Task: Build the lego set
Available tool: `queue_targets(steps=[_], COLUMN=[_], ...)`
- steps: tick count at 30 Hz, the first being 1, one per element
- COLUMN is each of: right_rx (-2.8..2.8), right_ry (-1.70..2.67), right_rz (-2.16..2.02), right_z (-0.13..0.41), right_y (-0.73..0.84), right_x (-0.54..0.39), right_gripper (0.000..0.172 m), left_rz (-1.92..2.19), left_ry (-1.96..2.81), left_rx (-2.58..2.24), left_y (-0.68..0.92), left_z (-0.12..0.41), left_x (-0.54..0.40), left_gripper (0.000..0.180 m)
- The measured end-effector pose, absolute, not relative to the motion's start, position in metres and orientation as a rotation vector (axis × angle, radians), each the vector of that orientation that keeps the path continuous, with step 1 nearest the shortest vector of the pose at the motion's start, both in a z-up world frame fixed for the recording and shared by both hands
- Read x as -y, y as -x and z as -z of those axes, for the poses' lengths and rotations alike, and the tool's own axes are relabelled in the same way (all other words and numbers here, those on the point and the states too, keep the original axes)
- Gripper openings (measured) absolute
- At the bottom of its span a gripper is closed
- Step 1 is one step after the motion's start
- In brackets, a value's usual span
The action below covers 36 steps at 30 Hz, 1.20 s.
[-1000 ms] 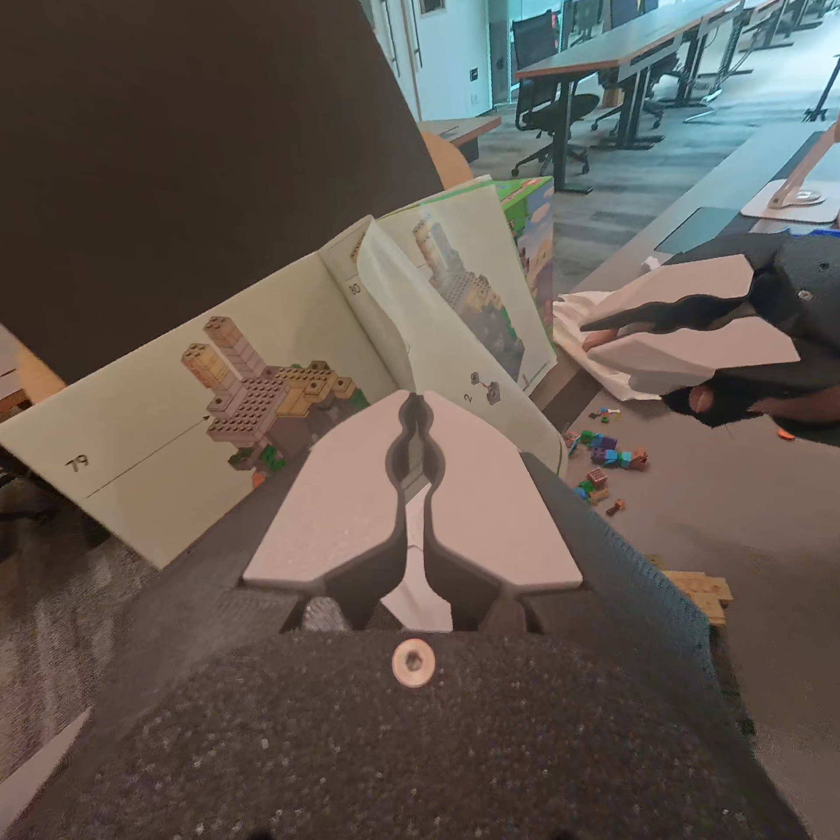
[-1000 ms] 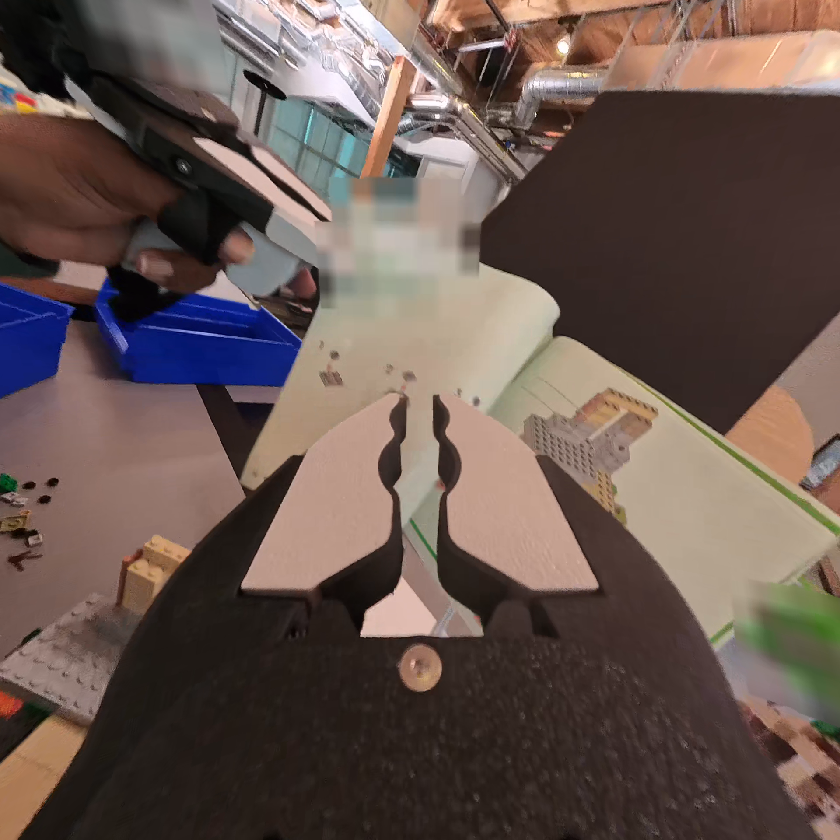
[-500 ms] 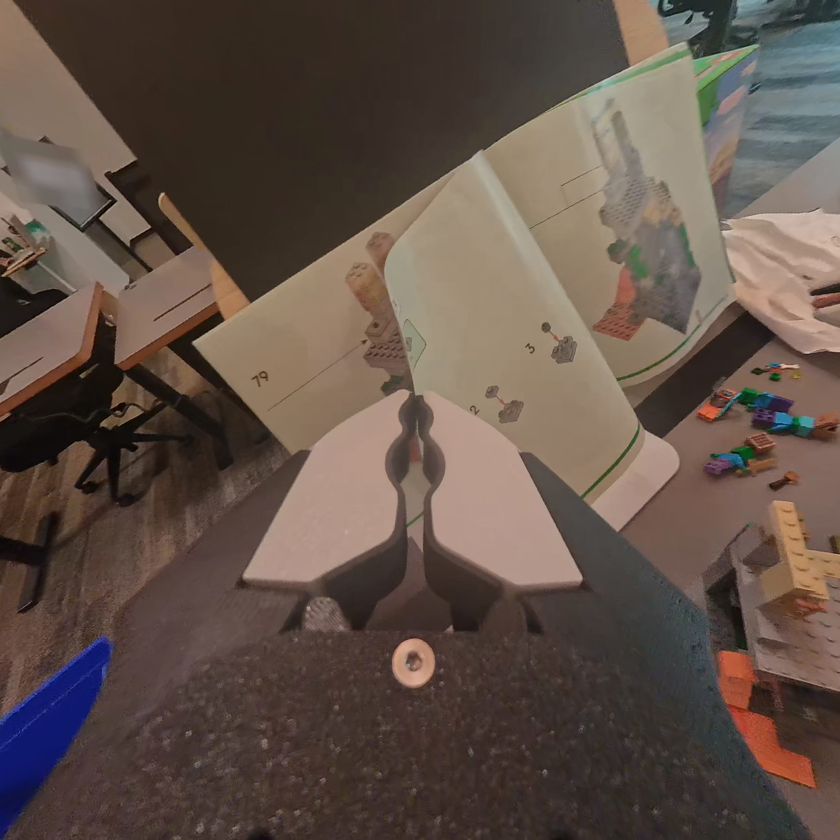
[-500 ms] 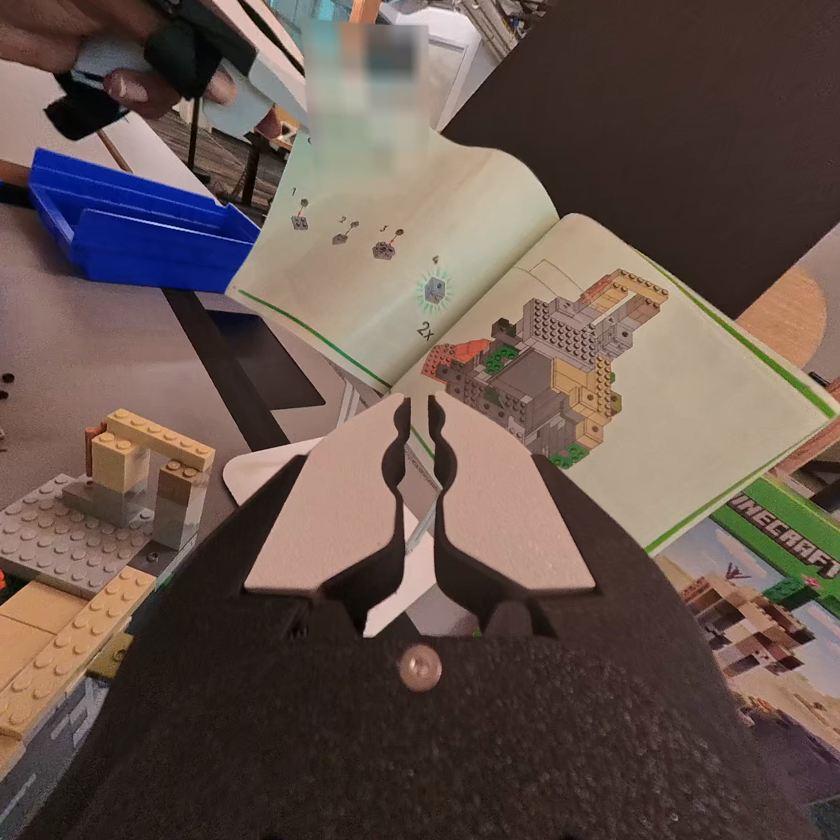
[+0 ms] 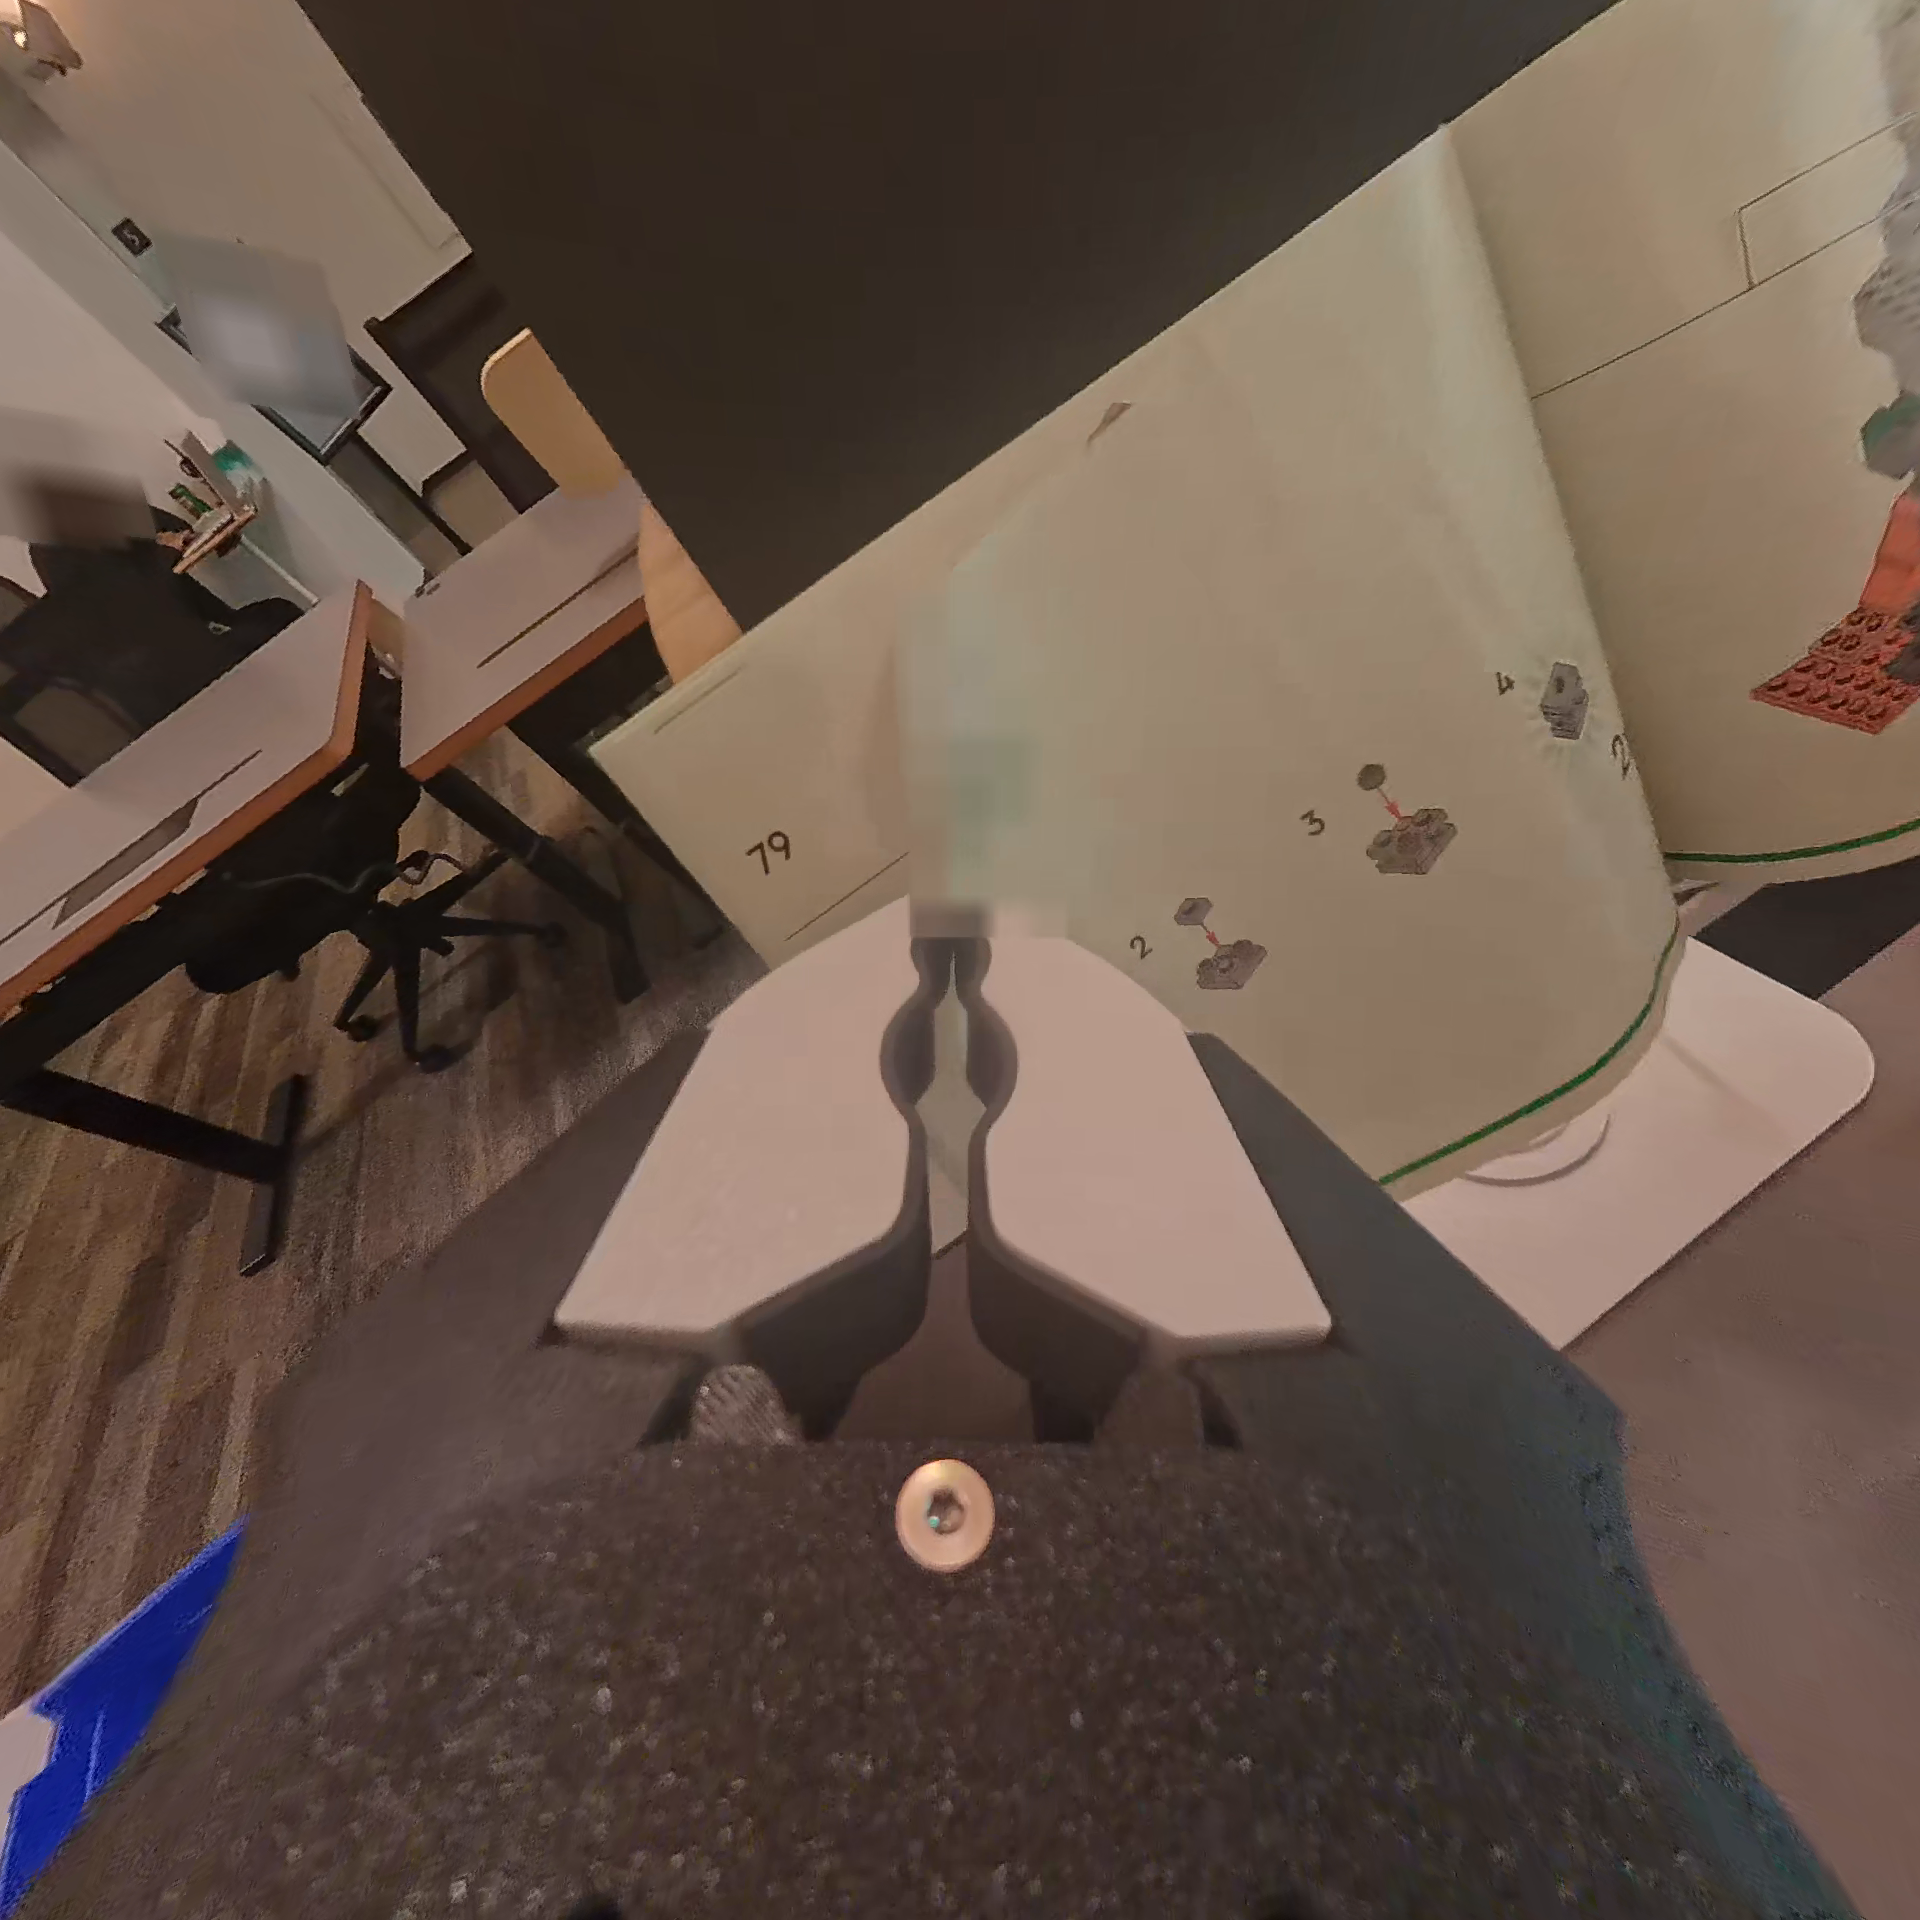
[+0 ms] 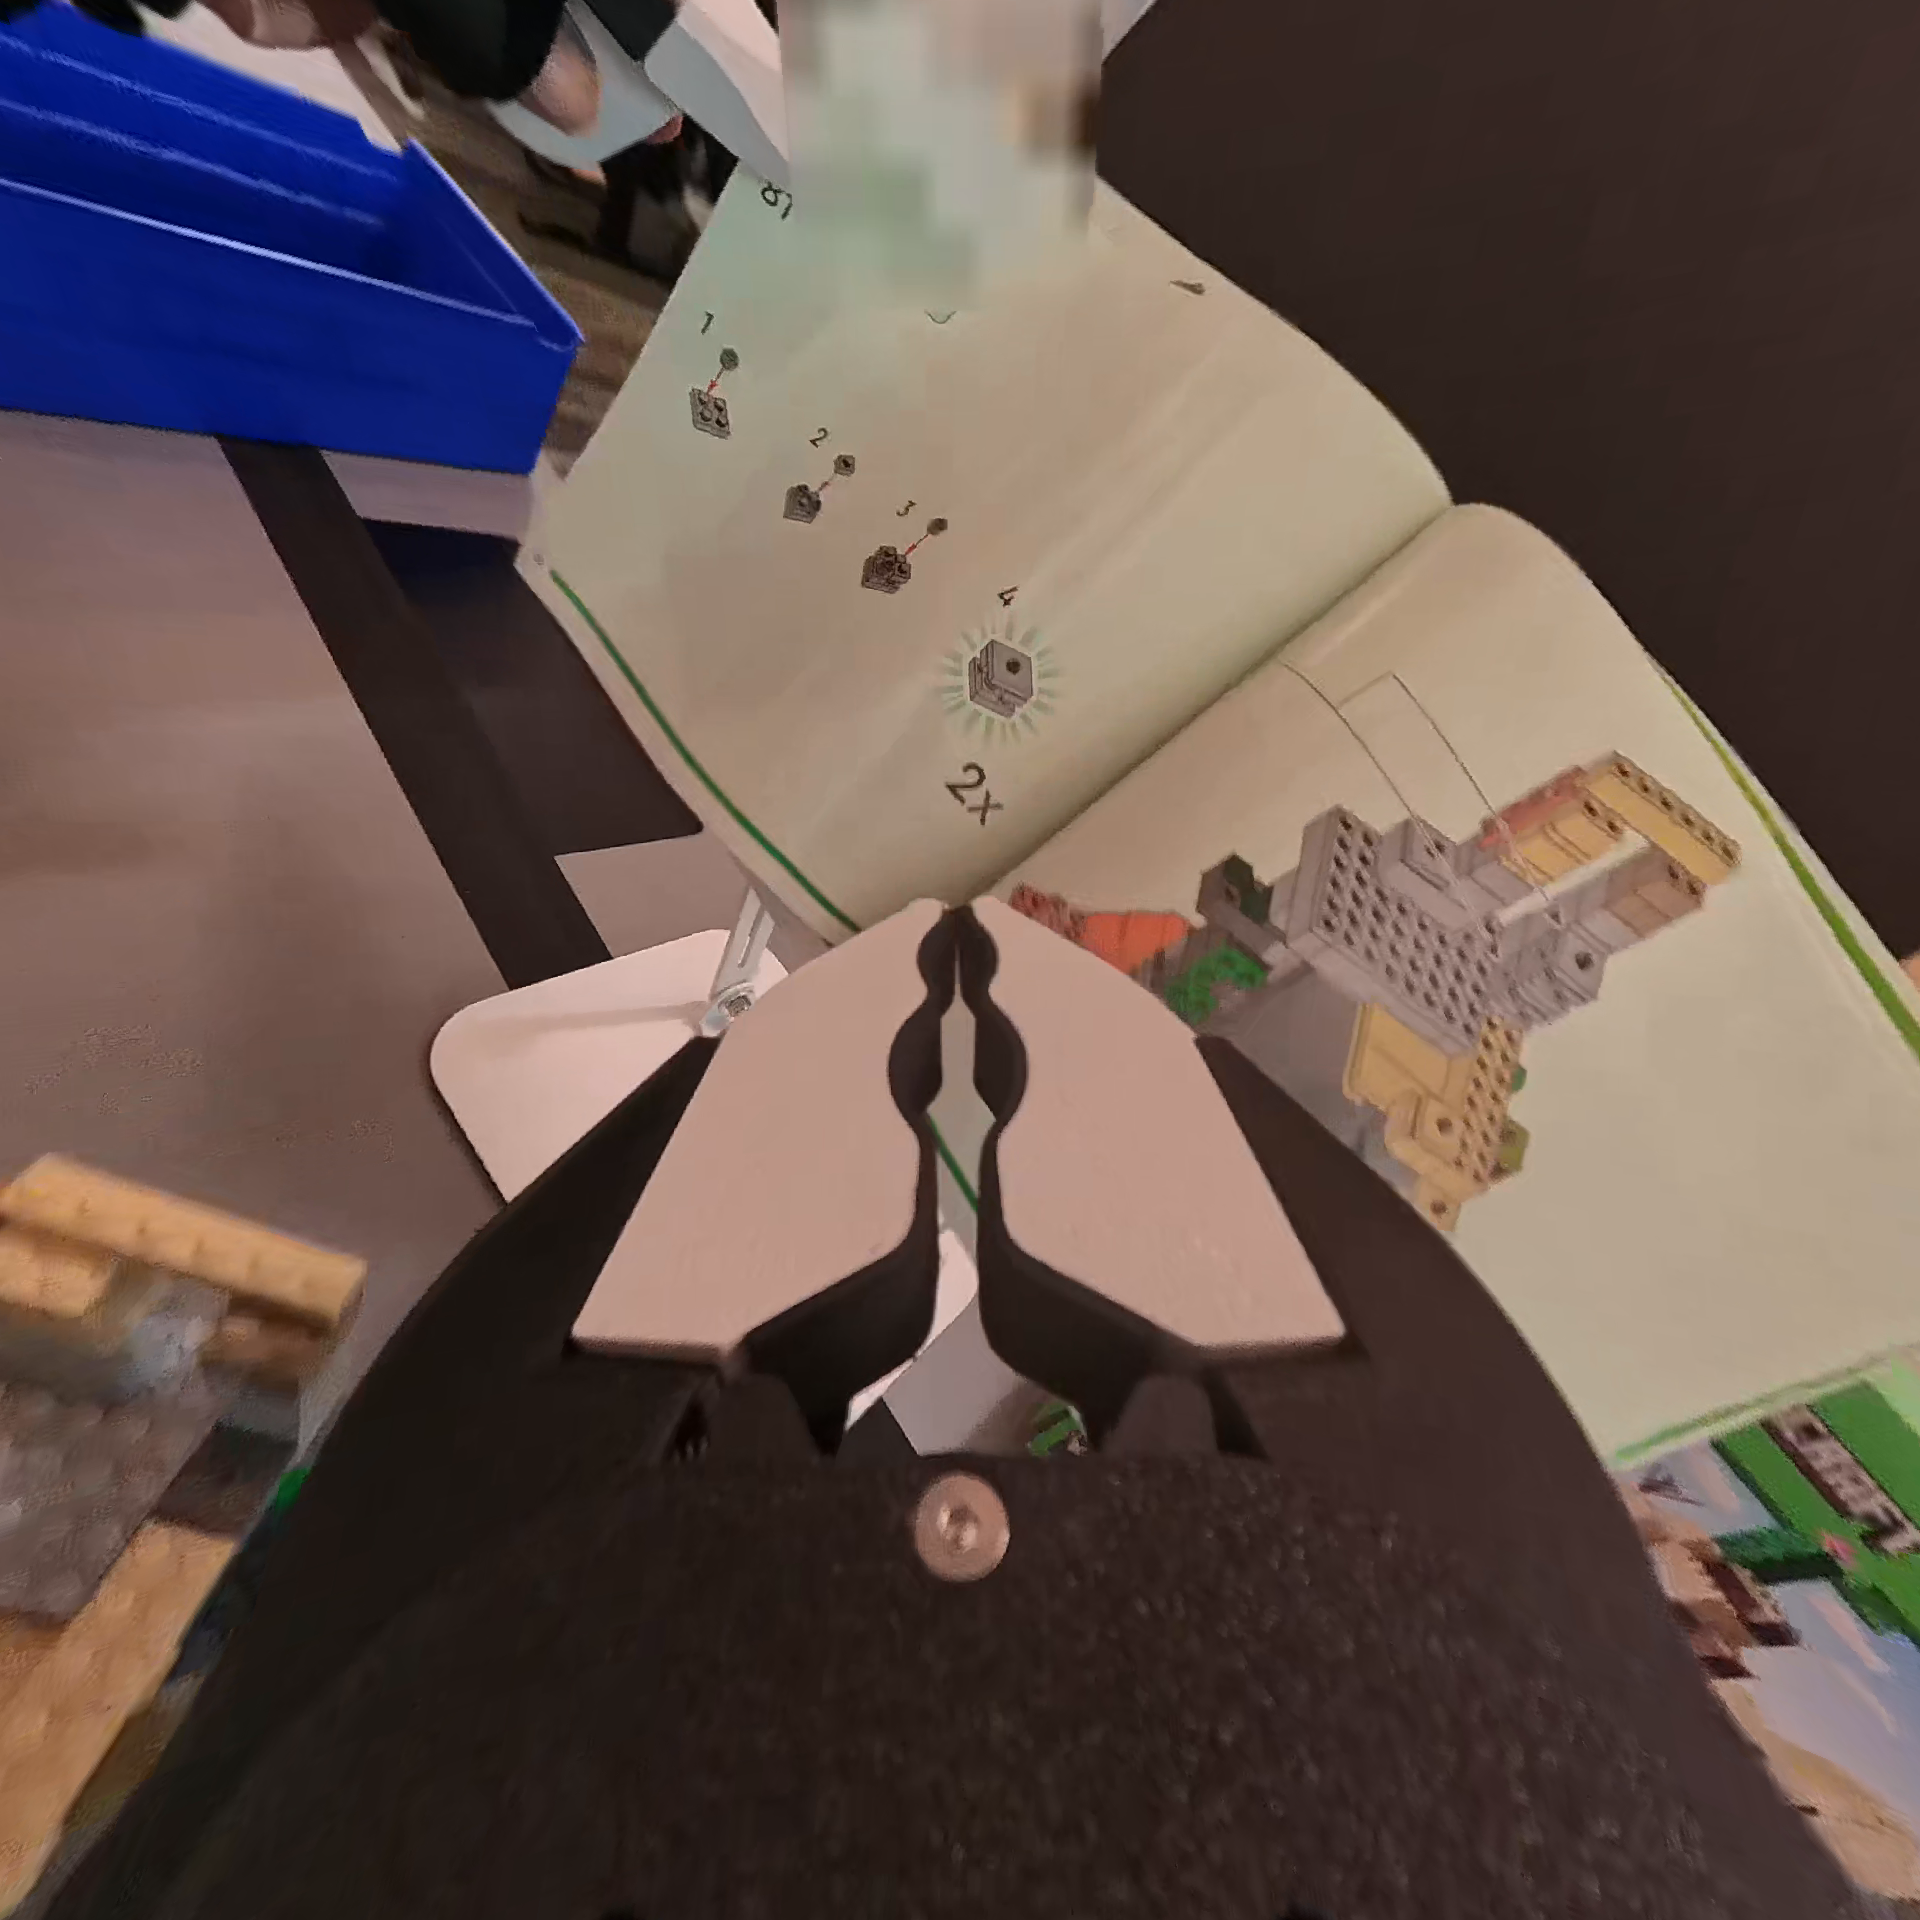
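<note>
Pale green pages of an open instruction booklet (image 6: 1039, 540) stood propped on a white stand (image 6: 540, 1049) against a black panel (image 5: 831, 260). Left tongs (image 5: 951, 940) were clamped on a curling page's edge; right tongs (image 6: 956, 914) were together just below the spine. Blue bin (image 6: 260, 312), brick model (image 6: 135, 1330) and grey counter (image 6: 208, 831) lay nearby.

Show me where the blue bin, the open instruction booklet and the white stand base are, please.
Blue bin (image 6: 260, 312): right wrist view, on its near side wall.
Instruction booklet (image 6: 1039, 447): right wrist view, on the curled left page.
White stand base (image 5: 1704, 1122): left wrist view, on its bare flat corner.
</note>
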State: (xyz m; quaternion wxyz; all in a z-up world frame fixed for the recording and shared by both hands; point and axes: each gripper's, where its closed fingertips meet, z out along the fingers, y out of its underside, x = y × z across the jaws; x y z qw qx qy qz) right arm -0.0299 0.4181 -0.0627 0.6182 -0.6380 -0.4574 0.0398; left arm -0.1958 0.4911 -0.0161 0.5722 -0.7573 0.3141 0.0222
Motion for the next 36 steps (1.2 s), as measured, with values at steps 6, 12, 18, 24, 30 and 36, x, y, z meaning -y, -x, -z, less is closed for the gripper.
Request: queue_targets(steps=[6, 12, 18, 24, 30, 36], right_rx=[1.022, 1.028, 1.007, 0.935, 0.949, 0.998], right_ry=[1.664, 1.732, 1.706, 1.74, 1.735, 1.705], right_rz=[0.048, 0.116, 0.087, -0.076, -0.062, -0.003], right_z=[0.068, 0.081, 0.083, 0.082, 0.084, 0.089], right_y=[0.052, 0.039, 0.039, 0.039, 0.039, 0.043], right_x=[-0.46, -0.481, -0.486, -0.487, -0.488, -0.488], right_gripper=[0.0, 0.0, 0.0, 0.0, 0.0, 0.0], left_rz=[-0.09, -0.072, 0.112, 0.342, 0.133, 0.078], left_ry=[1.807, 1.623, 1.537, 1.725, 1.787, 1.846], left_rx=[-0.698, -0.559, -0.696, -0.796, -0.836, -0.864], left_y=[0.203, 0.192, 0.106, 0.04, 0.041, 0.05], left_z=[0.022, -0.031, -0.045, 0.035, 0.075, 0.095], left_x=[-0.502, -0.468, -0.432, -0.455, -0.483, -0.483], left_gripper=[0.0, 0.003, 0.0, 0.0, 0.0, 0.0])
